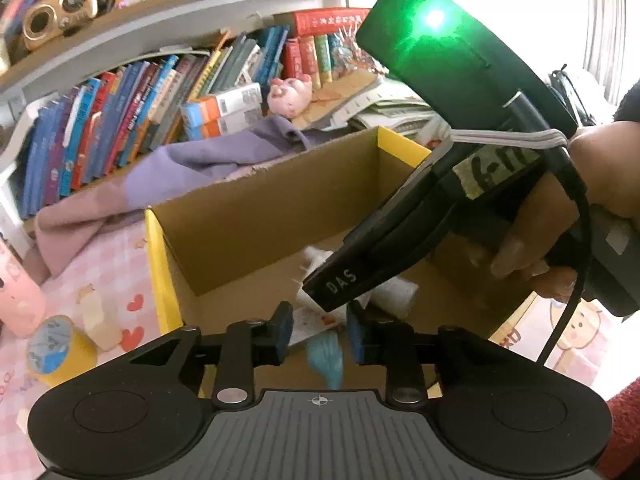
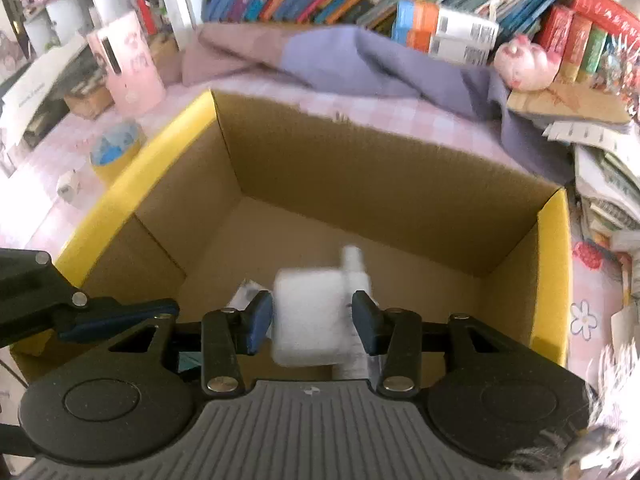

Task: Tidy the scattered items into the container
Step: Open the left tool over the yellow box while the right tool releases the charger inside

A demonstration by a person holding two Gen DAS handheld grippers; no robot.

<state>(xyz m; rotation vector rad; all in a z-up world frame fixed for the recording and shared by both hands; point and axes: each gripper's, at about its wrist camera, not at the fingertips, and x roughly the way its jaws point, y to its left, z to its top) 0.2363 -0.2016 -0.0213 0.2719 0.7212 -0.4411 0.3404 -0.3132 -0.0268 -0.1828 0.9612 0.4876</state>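
Cardboard box (image 2: 384,184) with yellow flaps, seen from above by both wrist cameras; it stands on a pink patterned cloth (image 1: 116,272) before a bookshelf (image 1: 132,120). Right gripper (image 2: 312,316) hangs over the box interior with its jaws apart. Between them sits a blurred white block (image 2: 308,316), with a gap visible beside the right pad, so it appears released or dropping and not clamped (the motion blur prevents certainty). A white bottle-like item (image 2: 354,272) lies on the box floor just beyond it. Left gripper (image 1: 320,332) is also above the box, jaws apart and holding nothing. Below it lie a light blue item (image 1: 326,356), some printed paper (image 1: 316,320) and a white object (image 1: 394,294), all already inside.

Progress, judged from how things lie: several items are in the container, and the white block is being delivered. Left outside on the cloth, to the box's left, are a yellow tape roll (image 1: 60,350) and a small pale object (image 1: 96,316) beside it. A pink cup (image 2: 128,64) stands farther off; whether it counts as scattered is unclear. The task therefore seems more than half done, not finished.
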